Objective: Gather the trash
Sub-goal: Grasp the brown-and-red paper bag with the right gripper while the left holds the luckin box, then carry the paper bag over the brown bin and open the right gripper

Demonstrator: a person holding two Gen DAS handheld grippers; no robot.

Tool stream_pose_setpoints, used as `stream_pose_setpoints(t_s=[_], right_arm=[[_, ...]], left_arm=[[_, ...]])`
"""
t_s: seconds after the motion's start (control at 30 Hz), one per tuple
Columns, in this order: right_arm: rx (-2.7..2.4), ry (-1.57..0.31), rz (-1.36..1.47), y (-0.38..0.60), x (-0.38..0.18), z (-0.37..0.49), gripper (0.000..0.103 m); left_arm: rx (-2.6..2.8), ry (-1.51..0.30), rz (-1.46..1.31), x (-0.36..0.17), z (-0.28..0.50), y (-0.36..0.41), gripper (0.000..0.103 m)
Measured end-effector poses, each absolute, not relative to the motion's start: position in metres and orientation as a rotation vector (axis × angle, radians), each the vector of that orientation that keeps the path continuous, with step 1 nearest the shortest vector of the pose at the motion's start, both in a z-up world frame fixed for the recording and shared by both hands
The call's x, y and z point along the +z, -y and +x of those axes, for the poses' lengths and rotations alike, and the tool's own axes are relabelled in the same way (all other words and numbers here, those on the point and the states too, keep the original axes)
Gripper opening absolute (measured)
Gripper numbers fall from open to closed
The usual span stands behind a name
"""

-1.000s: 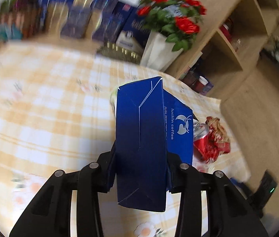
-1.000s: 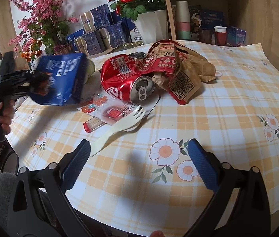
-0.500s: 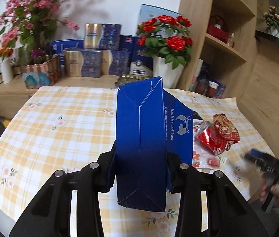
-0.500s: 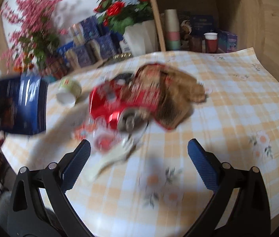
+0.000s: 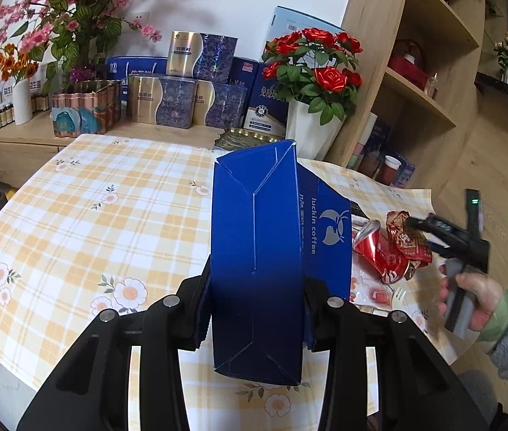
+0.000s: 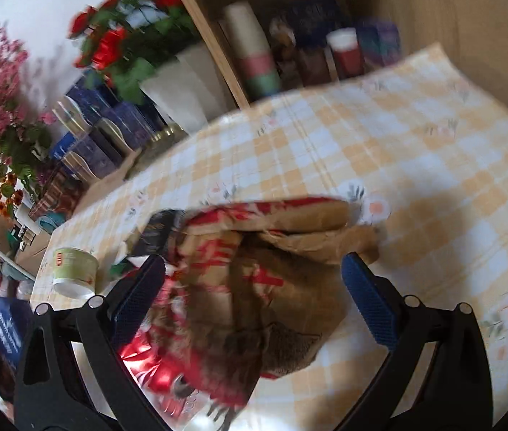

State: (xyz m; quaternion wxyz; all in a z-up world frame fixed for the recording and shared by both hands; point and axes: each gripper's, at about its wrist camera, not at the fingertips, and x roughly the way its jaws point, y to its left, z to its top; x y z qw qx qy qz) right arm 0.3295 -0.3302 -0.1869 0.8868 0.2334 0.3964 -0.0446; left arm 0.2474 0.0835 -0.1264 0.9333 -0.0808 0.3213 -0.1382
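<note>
Left wrist view shows the blue Luckin Coffee paper bag [image 5: 257,251] standing upright, clamped between the two fingers of the left tool [image 5: 254,309] and held above the near part of the desk [image 5: 92,194]. Right of the bag, on the checked cloth, lie a crushed red can [image 5: 379,255] and a crumpled red and brown paper bag [image 5: 406,237] touching it. The right tool [image 5: 433,233], held in a person's hand [image 5: 469,298], reaches over that crumpled bag from the desk's right edge.

From the right wrist, blurred, the right tool [image 6: 254,298] has its fingers spread wide, with the crumpled paper bag [image 6: 271,269] between them and the can [image 6: 146,359] low at the left finger; whether the pads touch the paper cannot be told. Left of the crumpled bag a small green cup [image 6: 74,269] lies on its side near the desk's edge.

Left of the blue bag the cloth lies open. Behind it, boxes [image 5: 182,100] and a white pot of red roses [image 5: 311,107] stand along the desk's far edge, with wooden shelves [image 5: 415,89] at the right.
</note>
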Motion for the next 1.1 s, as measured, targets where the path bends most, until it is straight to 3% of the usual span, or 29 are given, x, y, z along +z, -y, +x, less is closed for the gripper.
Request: stream_pose_setpoints(t_s=[0.17, 0.27, 0.37, 0.8, 1.1], right_arm=[[-0.033, -0.825, 0.6, 0.336, -0.197, 0.324, 0.085], [0.02, -0.764, 0.61, 0.336, -0.184, 0.31, 0.053], [0.038, -0.721, 0.567, 0.331, -0.168, 0.297, 0.039], [0.125, -0.541, 0.337, 0.303, -0.097, 0.215, 0.037], [0.2, -0.535, 0.335, 0.282, -0.085, 0.15, 0.037]], left_arm=[[-0.285, -0.657, -0.16, -0.128, 0.244, -0.08, 0.038], [-0.291, -0.651, -0.164, -0.125, 0.242, -0.08, 0.038], [-0.297, -0.643, -0.159, -0.121, 0.239, -0.078, 0.038], [-0.311, -0.614, -0.13, -0.092, 0.205, -0.067, 0.038], [-0.32, -0.604, -0.124, -0.073, 0.151, -0.07, 0.038]])
